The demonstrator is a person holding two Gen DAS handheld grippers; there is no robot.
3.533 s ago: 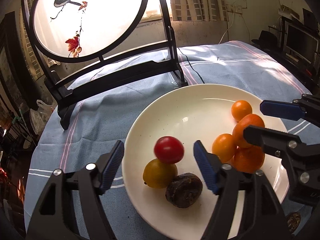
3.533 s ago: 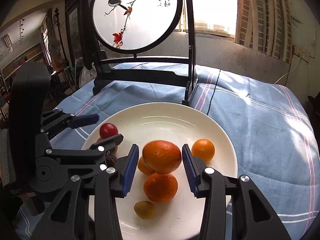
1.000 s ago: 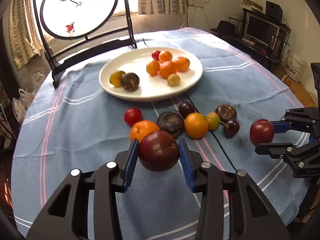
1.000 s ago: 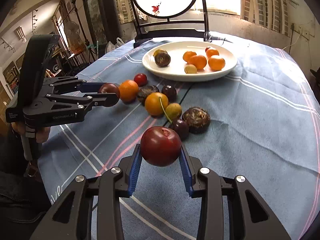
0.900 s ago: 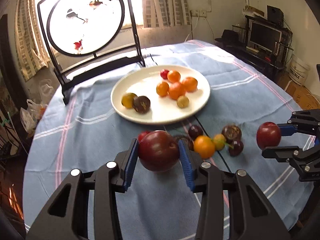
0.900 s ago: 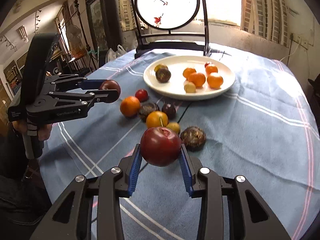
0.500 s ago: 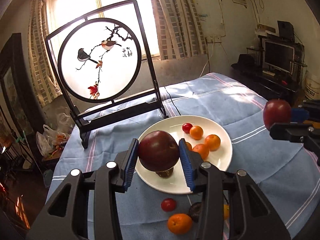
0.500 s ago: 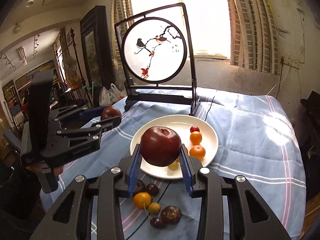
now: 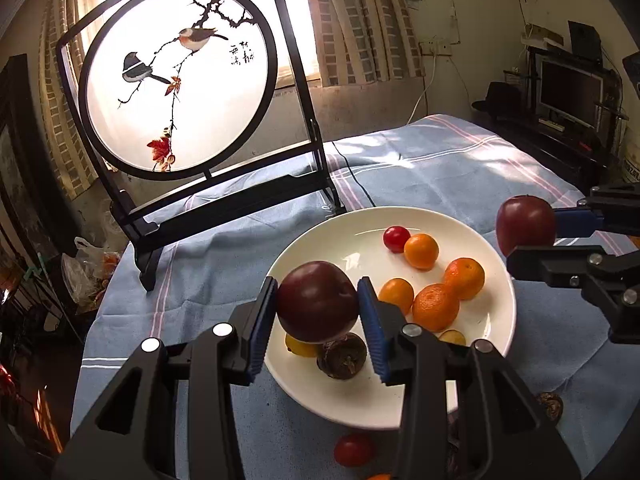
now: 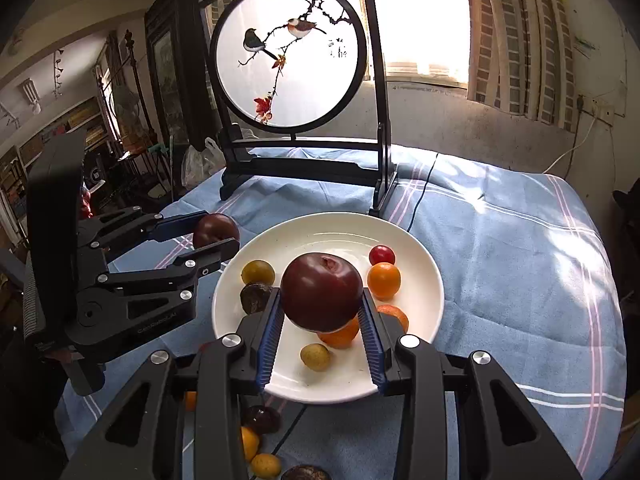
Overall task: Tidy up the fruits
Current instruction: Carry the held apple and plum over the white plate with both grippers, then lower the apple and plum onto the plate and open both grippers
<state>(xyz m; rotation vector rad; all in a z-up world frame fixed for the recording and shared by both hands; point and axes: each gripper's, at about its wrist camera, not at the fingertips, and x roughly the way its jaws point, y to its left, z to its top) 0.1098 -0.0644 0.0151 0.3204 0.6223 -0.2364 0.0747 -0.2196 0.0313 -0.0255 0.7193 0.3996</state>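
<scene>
My left gripper (image 9: 318, 312) is shut on a dark red plum (image 9: 317, 301) and holds it above the left part of the white plate (image 9: 348, 400). My right gripper (image 10: 322, 308) is shut on a second dark red plum (image 10: 322, 297) above the plate (image 10: 424, 316). Each gripper with its plum also shows in the other view, the right one (image 9: 525, 229) and the left one (image 10: 216, 232). On the plate lie several oranges (image 9: 435, 306), a cherry tomato (image 9: 396, 239), a yellow fruit (image 10: 258, 272) and a brown wrinkled fruit (image 9: 342, 357).
A round painted screen on a black stand (image 9: 180, 80) stands behind the plate on the blue cloth (image 10: 500, 240). Loose fruits lie in front of the plate: a cherry tomato (image 9: 353, 449), a dark fruit (image 10: 262, 419), yellow ones (image 10: 265, 465). A cable (image 9: 360, 184) crosses the cloth.
Both grippers have moved forward and down toward the plate, each still holding its plum. The plate now fills more of both views.
</scene>
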